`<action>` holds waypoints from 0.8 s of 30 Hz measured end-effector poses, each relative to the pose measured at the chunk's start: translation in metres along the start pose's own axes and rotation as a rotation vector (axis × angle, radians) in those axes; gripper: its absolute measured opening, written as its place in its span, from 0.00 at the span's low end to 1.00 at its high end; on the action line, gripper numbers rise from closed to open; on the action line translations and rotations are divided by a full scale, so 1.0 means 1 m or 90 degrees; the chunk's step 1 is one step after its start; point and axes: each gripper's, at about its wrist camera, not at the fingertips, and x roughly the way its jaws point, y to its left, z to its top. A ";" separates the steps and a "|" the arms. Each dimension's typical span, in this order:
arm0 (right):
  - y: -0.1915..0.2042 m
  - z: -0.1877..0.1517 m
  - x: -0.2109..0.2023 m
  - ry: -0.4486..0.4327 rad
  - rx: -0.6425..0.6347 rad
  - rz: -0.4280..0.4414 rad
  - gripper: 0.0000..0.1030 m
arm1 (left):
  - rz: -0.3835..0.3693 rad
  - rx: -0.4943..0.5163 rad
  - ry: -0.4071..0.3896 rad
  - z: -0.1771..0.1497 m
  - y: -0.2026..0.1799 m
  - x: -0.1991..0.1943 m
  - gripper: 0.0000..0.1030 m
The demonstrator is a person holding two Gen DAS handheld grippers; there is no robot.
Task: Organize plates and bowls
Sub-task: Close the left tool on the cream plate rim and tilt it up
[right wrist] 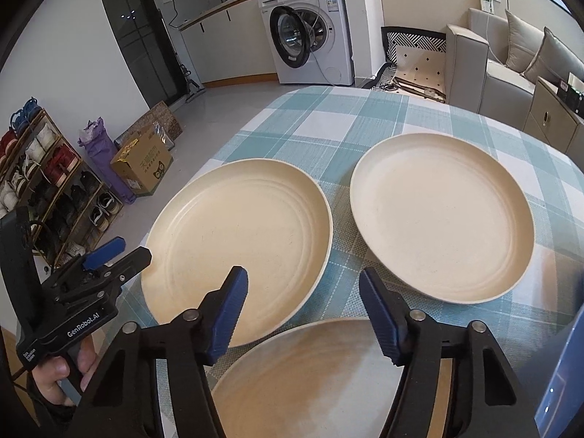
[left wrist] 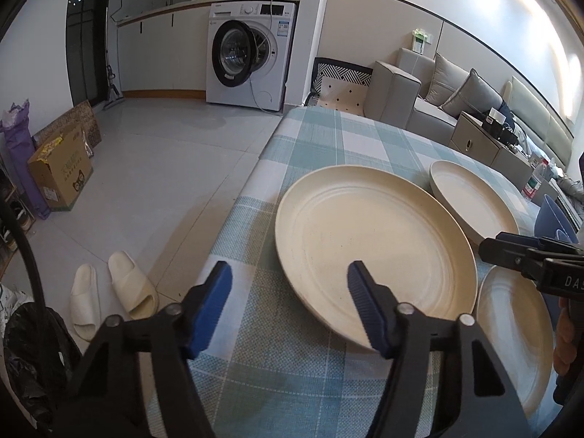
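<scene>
Three cream plates lie on a checked tablecloth. My left gripper [left wrist: 290, 273] is open over the near left rim of the left plate [left wrist: 376, 241], one finger above the plate and the other above the cloth, with no pad pressing. The far plate [left wrist: 471, 197] and the near plate [left wrist: 511, 328] lie to its right. My right gripper [right wrist: 303, 279] is open above the far rim of the near plate [right wrist: 310, 376], between the left plate [right wrist: 248, 248] and the right plate [right wrist: 441, 215]. It holds nothing. The left gripper [right wrist: 127, 252] shows at the left, held by a hand.
A blue bowl [left wrist: 554, 215] sits at the table's right side. The table edge [left wrist: 248, 197] drops to a tiled floor with slippers [left wrist: 113, 292], a cardboard box [left wrist: 60, 171] and a shoe rack [right wrist: 43, 182]. A washing machine [left wrist: 252, 54] and a sofa [left wrist: 438, 95] stand beyond.
</scene>
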 end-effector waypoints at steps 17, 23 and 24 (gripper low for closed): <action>-0.004 0.000 0.037 0.039 0.013 0.015 0.57 | 0.001 -0.014 0.050 -0.005 0.000 0.021 0.61; 0.002 -0.002 0.044 0.039 -0.002 0.010 0.52 | -0.005 -0.016 0.060 -0.007 0.000 0.026 0.61; 0.002 -0.003 0.044 0.039 -0.002 0.010 0.52 | -0.004 -0.013 0.059 -0.007 -0.001 0.026 0.61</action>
